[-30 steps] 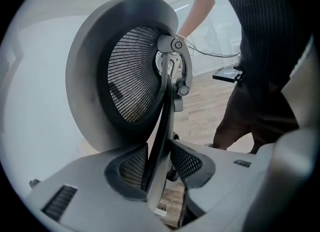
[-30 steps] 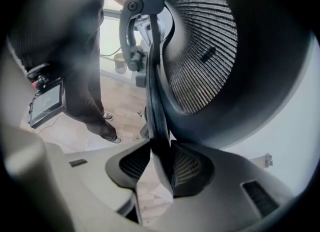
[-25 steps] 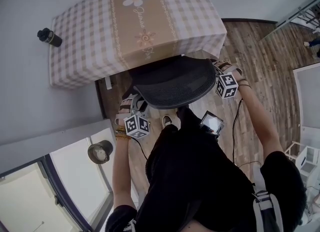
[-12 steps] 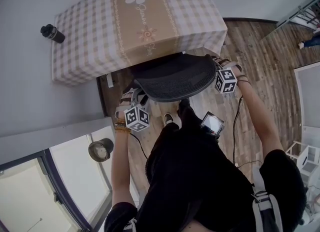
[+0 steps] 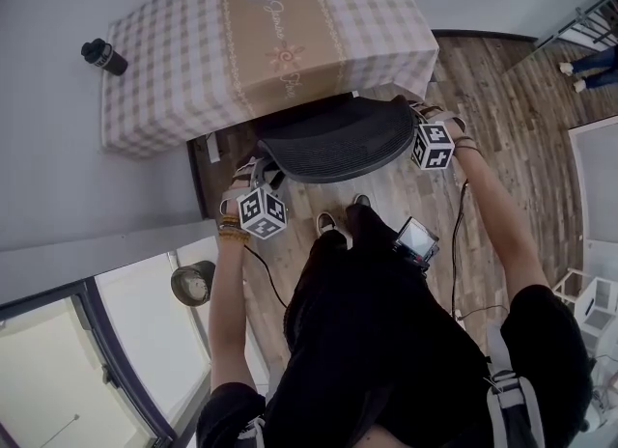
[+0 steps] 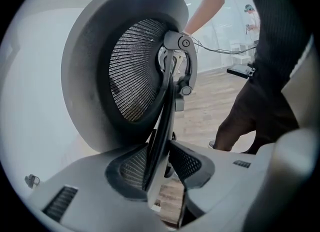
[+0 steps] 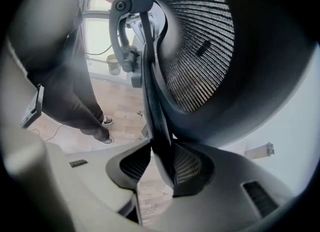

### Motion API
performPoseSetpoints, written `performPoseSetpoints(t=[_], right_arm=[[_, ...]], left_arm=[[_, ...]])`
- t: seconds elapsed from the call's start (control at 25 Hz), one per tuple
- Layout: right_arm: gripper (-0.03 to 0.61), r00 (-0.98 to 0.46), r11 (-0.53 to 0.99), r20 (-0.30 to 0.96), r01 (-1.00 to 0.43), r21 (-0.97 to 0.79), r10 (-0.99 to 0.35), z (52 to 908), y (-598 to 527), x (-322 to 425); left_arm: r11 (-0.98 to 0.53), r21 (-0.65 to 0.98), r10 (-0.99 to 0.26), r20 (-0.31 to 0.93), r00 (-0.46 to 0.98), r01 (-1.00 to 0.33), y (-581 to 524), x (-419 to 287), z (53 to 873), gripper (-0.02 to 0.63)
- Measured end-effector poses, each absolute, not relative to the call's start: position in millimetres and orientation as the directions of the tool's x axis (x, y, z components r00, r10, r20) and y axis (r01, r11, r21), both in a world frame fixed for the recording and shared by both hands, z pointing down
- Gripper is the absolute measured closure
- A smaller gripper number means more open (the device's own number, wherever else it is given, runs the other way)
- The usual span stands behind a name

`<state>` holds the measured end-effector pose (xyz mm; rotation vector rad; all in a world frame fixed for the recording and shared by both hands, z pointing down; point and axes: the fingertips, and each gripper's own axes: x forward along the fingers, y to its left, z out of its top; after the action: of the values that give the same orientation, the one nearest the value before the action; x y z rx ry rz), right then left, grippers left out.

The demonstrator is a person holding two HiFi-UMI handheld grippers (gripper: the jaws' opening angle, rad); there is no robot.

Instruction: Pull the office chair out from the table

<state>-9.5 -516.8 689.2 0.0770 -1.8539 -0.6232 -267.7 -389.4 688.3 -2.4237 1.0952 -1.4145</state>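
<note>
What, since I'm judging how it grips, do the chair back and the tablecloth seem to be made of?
Chair back: dark woven mesh with see-through ribbing, set in a matte, likely plastic rim. Tablecloth: soft checked fabric, judging by its draped, folded corners.

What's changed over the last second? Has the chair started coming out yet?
Nothing clear. The office chair remains tucked at the table; only the head view shifted a little. The left gripper and right gripper stay clamped on its two sides.

Home-like room, checked flower-print tablecloth, wood-plank floor, white walls, mesh office chair, large window
</note>
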Motion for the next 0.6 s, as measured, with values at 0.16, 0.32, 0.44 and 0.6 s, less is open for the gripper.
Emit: performPoseSetpoints(t=[0.16,0.32,0.44,0.6], right_arm=[[0.451,-0.369,0.86,0.86,0.233,0.453,-0.353,690,-514,-10],[0.451,-0.367,0.863,0.859,0.221,0.454,-0.358,690,-511,-10],[0.451,-0.37,0.865,0.858,0.216,0.453,-0.357,690,-504,-10],[0.451,-0.382,0.867,0.856,0.217,0.45,-0.349,690,-486,-7]], left_arm=[[-0.728,-0.423,-0.633,0.716,0.293,-0.54,-388,-267,690,0.469],[-0.721,-0.411,-0.63,0.724,0.281,-0.557,-386,-269,690,0.468],[-0.717,-0.404,-0.627,0.73,0.273,-0.569,-381,-269,690,0.466],[-0.728,-0.39,-0.611,0.742,0.276,-0.564,-366,-269,690,0.466]])
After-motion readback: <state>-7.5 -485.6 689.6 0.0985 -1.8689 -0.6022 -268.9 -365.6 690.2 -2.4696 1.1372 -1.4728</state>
